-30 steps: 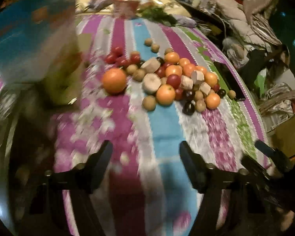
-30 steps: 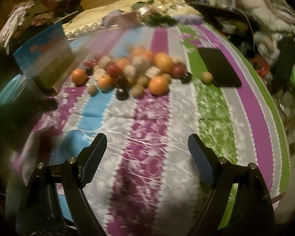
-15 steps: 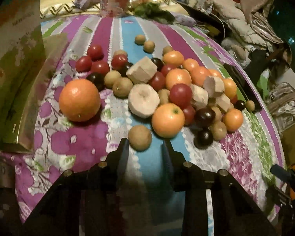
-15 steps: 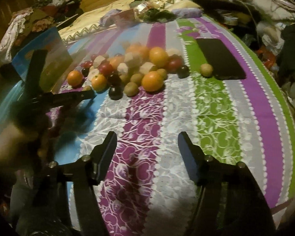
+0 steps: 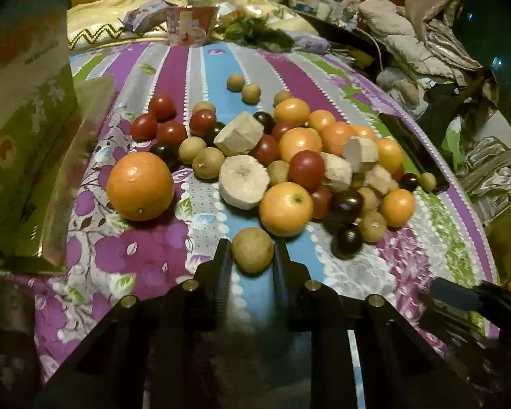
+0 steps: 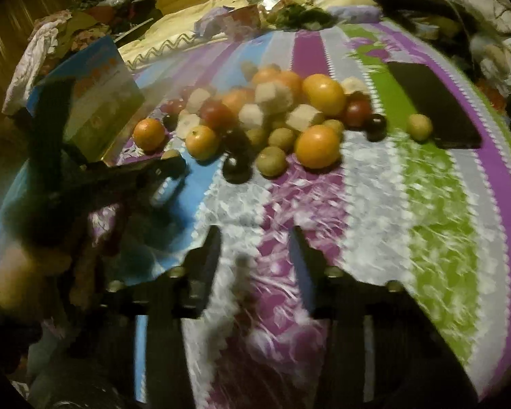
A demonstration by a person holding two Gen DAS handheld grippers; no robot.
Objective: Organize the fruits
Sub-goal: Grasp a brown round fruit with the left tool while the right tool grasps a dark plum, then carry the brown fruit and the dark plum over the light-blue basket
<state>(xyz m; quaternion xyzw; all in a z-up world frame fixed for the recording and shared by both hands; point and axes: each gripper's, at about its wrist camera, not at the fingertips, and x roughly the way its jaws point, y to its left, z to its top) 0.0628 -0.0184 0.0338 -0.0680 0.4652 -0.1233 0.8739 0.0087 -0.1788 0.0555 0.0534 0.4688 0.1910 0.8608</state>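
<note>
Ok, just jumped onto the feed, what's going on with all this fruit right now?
A person with two handheld grippers is sorting a fruit pile on a striped bedspread. The left gripper has its fingers on either side of a small brown longan at the near edge of the pile; it looks gripped or nearly so, resting on the cloth. The right gripper hovers open and empty over bare cloth. The oranges, tomatoes and banana chunks remain heaped.

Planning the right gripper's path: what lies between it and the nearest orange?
Only bare striped bedspread lies between the right hand-held gripper and the nearest orange, as the right wrist view shows.
</note>
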